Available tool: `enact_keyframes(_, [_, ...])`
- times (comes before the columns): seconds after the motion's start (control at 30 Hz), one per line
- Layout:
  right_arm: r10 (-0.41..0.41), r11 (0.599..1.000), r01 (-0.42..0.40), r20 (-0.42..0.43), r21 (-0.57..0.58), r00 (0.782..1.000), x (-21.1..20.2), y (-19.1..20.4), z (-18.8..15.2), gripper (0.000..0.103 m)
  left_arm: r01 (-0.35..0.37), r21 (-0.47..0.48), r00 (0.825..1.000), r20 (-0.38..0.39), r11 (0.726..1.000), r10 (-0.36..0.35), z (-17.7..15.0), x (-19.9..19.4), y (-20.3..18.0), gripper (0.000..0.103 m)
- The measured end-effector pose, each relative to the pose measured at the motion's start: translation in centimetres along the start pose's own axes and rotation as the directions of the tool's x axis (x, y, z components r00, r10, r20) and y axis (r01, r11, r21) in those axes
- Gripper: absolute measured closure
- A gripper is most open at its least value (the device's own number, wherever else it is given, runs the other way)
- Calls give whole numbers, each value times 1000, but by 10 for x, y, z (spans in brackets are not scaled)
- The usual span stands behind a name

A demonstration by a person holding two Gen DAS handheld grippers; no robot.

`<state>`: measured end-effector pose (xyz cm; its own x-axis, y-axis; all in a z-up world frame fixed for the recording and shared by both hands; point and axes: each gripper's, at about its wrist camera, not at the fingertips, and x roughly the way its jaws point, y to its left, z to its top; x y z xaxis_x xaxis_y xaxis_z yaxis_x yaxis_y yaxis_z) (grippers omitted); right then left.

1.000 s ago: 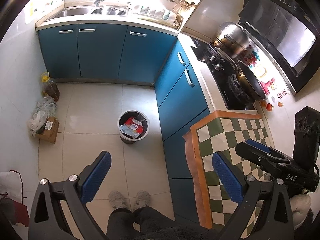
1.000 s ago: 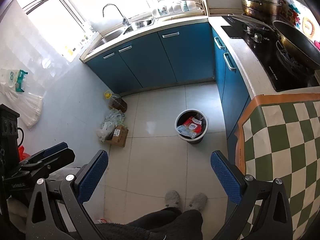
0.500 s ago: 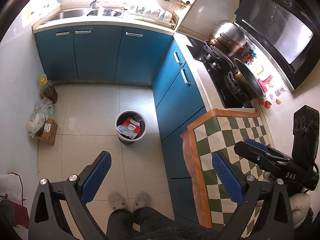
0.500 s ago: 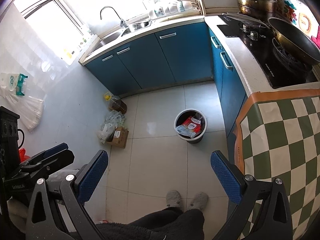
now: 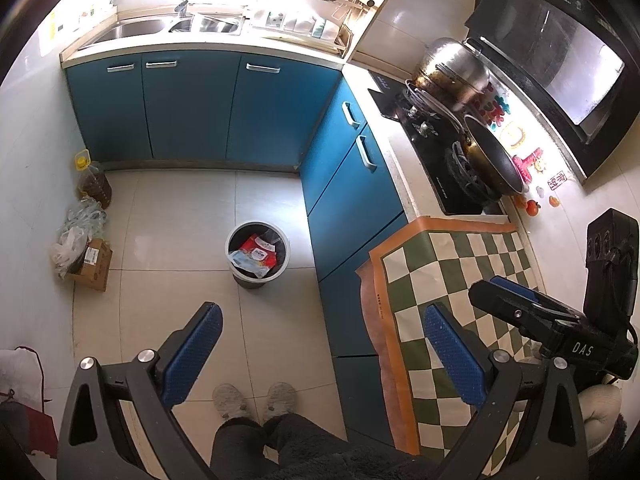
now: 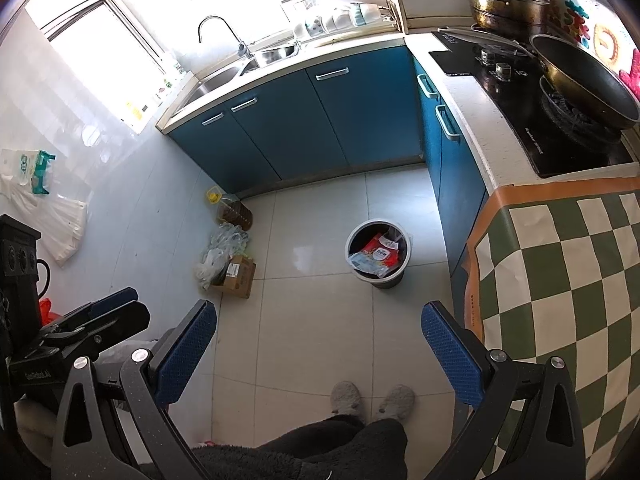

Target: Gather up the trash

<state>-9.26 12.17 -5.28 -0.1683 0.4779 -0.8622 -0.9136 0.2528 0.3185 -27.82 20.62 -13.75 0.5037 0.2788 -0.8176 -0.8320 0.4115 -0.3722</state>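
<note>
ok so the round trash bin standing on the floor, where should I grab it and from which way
Grip the trash bin by its light rim, coming straight down from above with one finger inside and one outside. It stands upright and open-topped, and its body looks wider than the open right gripper could span. Choose the rim's near side, where the wrappers seem to sit lower; that is a judgement.

Your left gripper (image 5: 324,354) carries two blue, dimple-textured pads (image 5: 193,354) on matte black, speckled arms with triangular cut-outs and silver round screw heads. Your right gripper (image 6: 318,354) is built the same: blue pads (image 6: 185,354), black frame, silver screws. Seen from the left wrist camera, the right unit's black body bears white "DAS" lettering and a black cable. You wear dark fuzzy trousers (image 5: 280,444) and grey fluffy slippers (image 6: 348,398).
</note>
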Motion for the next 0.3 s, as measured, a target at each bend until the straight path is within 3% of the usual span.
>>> enact_keyframes(0.3, [1, 1000, -1, 0, 3, 1000, -1, -1, 2, 0, -8, 6, 1000, 2, 1000, 8, -1, 3, -4, 0])
